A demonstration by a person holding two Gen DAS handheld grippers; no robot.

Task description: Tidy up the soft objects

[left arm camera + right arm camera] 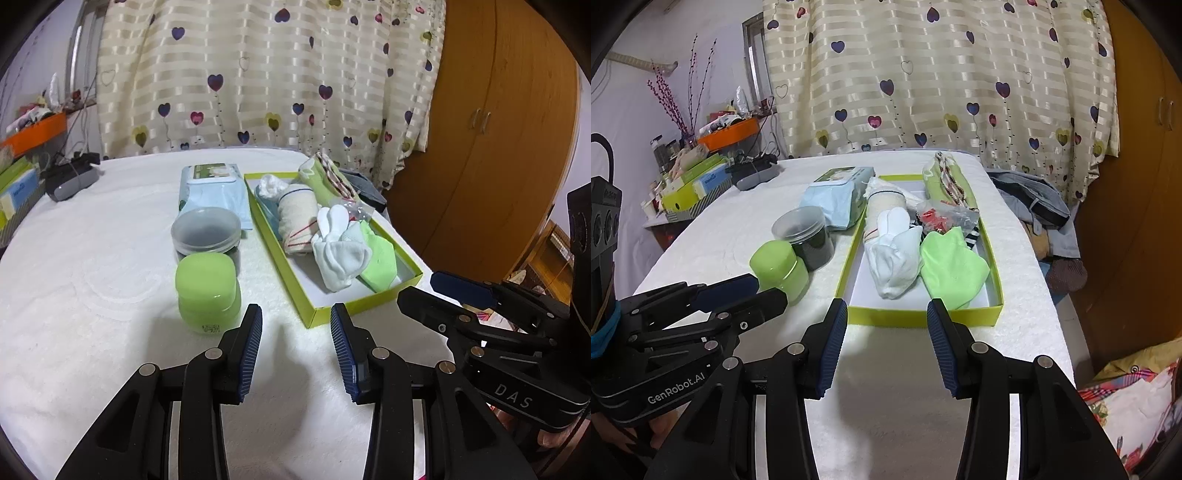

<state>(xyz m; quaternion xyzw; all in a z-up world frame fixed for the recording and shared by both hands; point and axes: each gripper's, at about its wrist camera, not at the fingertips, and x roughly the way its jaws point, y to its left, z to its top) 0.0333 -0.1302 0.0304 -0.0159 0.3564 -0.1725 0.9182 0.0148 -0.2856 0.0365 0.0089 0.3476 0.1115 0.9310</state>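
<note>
At the bottom of the left wrist view, the left gripper [295, 314] hangs over the white towel-covered table [92, 295] with its jaws apart and nothing between them. At the right edge of that frame the right gripper [428, 286] reaches in, also empty. In the right wrist view the right gripper [886, 308] fills the lower centre, jaws apart over bare cloth, just short of the box's near wall.

Just beyond, at centre right, lies the lime-green shallow box [314, 315] holding the soft things: white socks [338, 254], a light green cloth [380, 264] beside them on the right, a cream rolled towel [297, 218] behind, and a clear bag with red bits [942, 218].

Left of the box stands a green lidded jar [207, 291]; touching it behind is a clear tub with dark contents [207, 232]. Further back lies a pale blue wipes pack [210, 192]. A heart-patterned curtain [258, 74] fills the top, with a wooden wardrobe [498, 129] at upper right.
</note>
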